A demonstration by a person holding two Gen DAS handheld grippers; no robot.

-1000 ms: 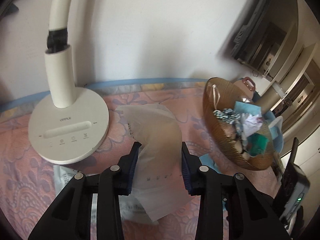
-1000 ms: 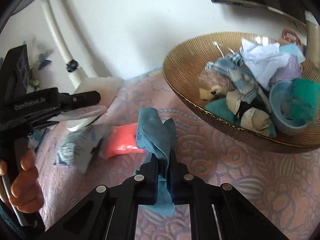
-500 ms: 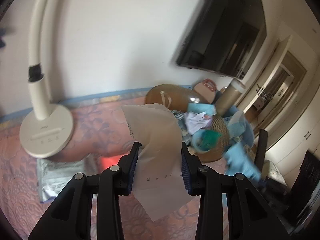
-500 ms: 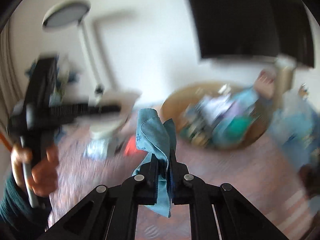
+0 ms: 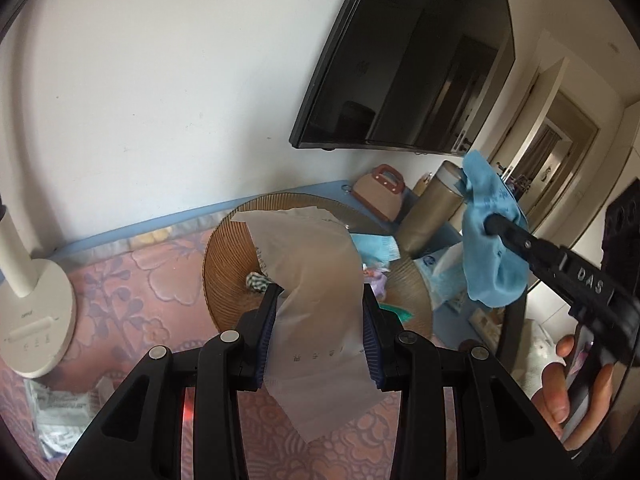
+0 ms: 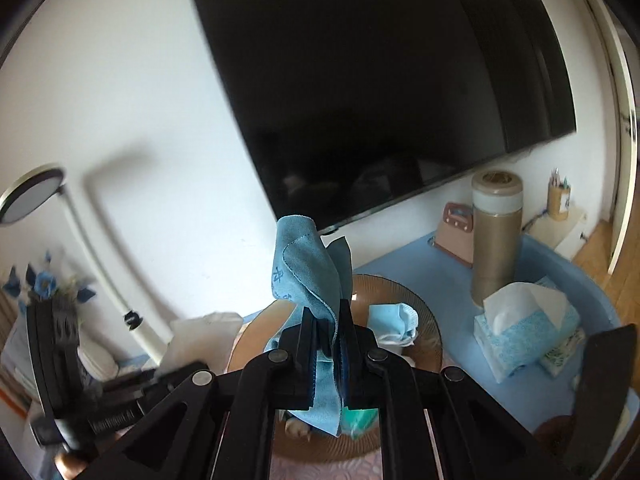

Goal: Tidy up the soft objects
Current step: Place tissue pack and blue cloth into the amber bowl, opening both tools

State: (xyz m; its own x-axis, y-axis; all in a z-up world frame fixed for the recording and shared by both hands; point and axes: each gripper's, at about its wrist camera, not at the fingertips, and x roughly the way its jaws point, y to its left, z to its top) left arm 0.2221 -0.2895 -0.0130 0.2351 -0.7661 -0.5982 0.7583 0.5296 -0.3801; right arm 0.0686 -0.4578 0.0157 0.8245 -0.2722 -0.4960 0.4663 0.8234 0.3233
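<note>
My left gripper [image 5: 319, 316] is shut on a translucent white plastic bag [image 5: 312, 280] and holds it in the air in front of the brown ribbed bowl [image 5: 224, 256]. My right gripper [image 6: 326, 332] is shut on a folded blue cloth [image 6: 304, 272] and holds it above the same bowl [image 6: 428, 328], which holds several soft items. The right gripper with the blue cloth [image 5: 488, 240] also shows at the right of the left wrist view. The left gripper [image 6: 132, 380] with the white bag [image 6: 204, 332] shows at the lower left of the right wrist view.
A white desk lamp base [image 5: 32, 320] stands at the left on the pink patterned cloth [image 5: 132, 280]. A crumpled packet [image 5: 60, 408] lies below it. A tissue pack [image 6: 524, 332], a tall tan canister [image 6: 494, 236] and a small pink bag [image 6: 454, 228] sit on a blue surface. A wall TV [image 6: 380, 80] hangs above.
Both grippers have risen and swung right, toward the bowl, each keeping its load. The right gripper now hangs over the bowl; the lamp has slid to the left edge.
</note>
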